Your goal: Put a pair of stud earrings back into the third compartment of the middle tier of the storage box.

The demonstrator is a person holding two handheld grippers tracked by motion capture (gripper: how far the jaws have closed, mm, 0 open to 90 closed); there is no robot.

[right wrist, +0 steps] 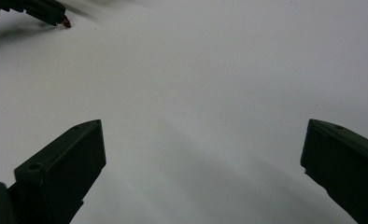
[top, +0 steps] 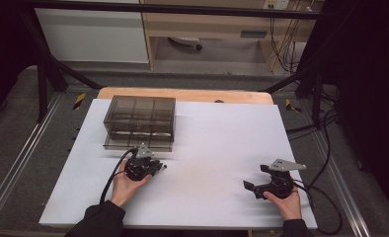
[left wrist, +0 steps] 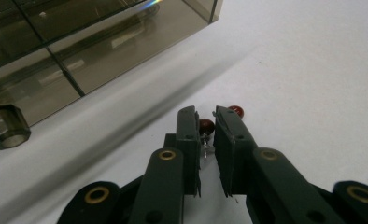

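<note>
My left gripper [top: 161, 167] [left wrist: 205, 114] lies low over the white table, just in front of a smoky see-through drawer box [top: 139, 123] [left wrist: 79, 51]. Its jaws stand almost together, pinching a small metal piece with a dark red bead [left wrist: 206, 126]. A second red bead [left wrist: 237, 111] shows just past the right jaw. My right gripper [top: 256, 177] [right wrist: 203, 123] rests at the table's near right with its jaws wide apart and nothing between them. In the right gripper view the far-off left gripper [right wrist: 42, 11] shows a red tip [right wrist: 66, 22].
The white table top [top: 212, 148] stretches between the two hands. The drawer box has a rounded handle [left wrist: 7, 128] on its front. A wooden board edge [top: 182, 94] and black frame posts [top: 42, 84] lie behind the table. Cables [top: 326, 148] trail at the right.
</note>
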